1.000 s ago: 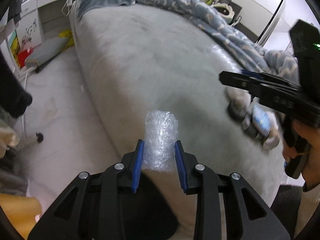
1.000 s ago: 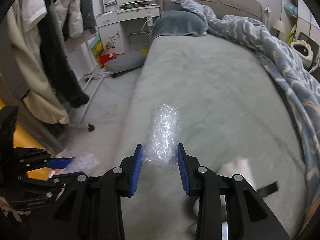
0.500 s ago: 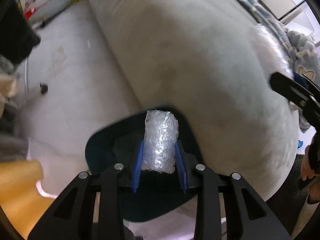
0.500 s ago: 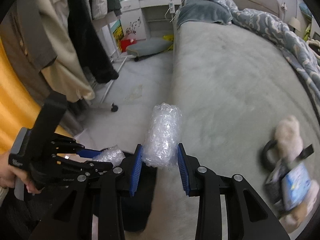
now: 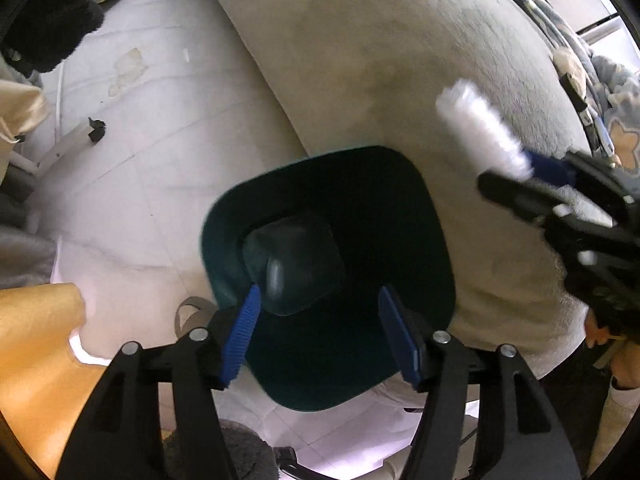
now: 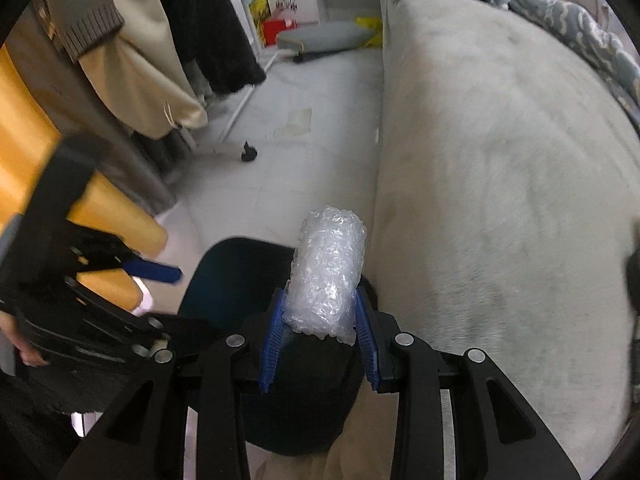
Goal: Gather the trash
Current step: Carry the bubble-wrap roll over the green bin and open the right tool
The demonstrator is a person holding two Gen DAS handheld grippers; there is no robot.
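Observation:
A dark green trash bin (image 5: pixel 400 216) stands on the floor against the bed's side; it also shows in the right wrist view (image 6: pixel 224 276). My left gripper (image 5: pixel 326 330) is open and empty right above the bin's mouth. A grey blurred lump (image 5: pixel 280 272) lies at the bin's bottom. My right gripper (image 6: pixel 320 336) is shut on a roll of bubble wrap (image 6: pixel 330 276) beside the bin's rim. That roll (image 5: pixel 480 132) also shows at the right of the left wrist view, over the bed's edge.
The grey bed (image 6: pixel 500 160) fills the right side, with a blue patterned blanket (image 6: pixel 572 20) at the back. Hanging clothes (image 6: pixel 132 52) and a yellow cabinet (image 6: pixel 36 152) stand at the left. A rack foot (image 5: pixel 76 140) lies on the pale tiled floor (image 5: pixel 160 128).
My left gripper has opened and the bubble wrap piece it held has left its fingers over the bin. My right gripper has carried its roll leftward to the bin.

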